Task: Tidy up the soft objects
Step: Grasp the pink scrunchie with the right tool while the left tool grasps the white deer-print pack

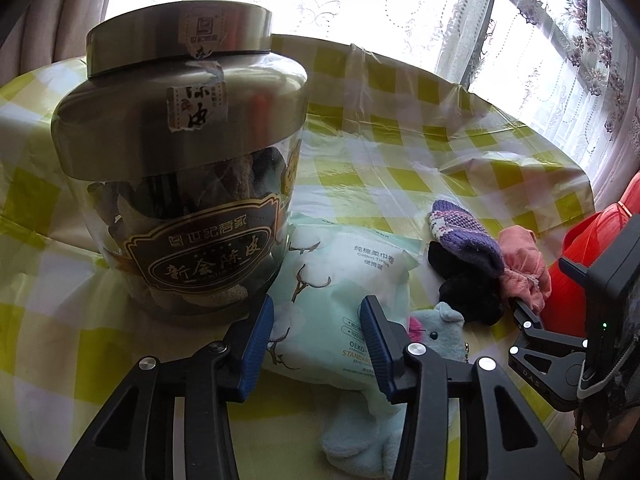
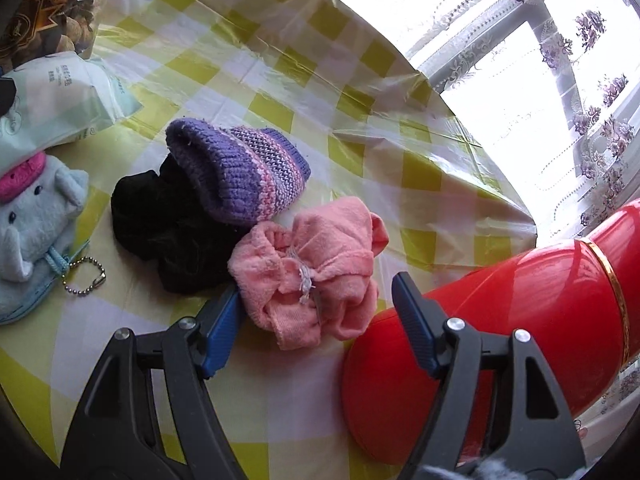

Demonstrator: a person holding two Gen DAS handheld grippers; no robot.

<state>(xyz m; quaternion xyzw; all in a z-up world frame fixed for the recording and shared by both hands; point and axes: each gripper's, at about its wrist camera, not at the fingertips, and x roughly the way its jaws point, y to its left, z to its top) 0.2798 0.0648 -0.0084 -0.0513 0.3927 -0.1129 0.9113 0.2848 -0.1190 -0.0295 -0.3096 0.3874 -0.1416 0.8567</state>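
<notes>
red tub (image 2: 460,344) 1 | pink cloth (image 2: 316,268) 1 | knit hat (image 2: 244,168) 1

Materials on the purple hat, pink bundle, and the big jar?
Purple hat: chunky knit yarn, likely wool or acrylic; ribbed stitches and fuzz show.
Pink bundle: fleece or terry-like cloth, matte with a soft nap and loose threads.
Big jar: clear glossy body, plastic or glass, contents visible through it; the lid looks like brushed metal, possibly metal-look plastic.
</notes>
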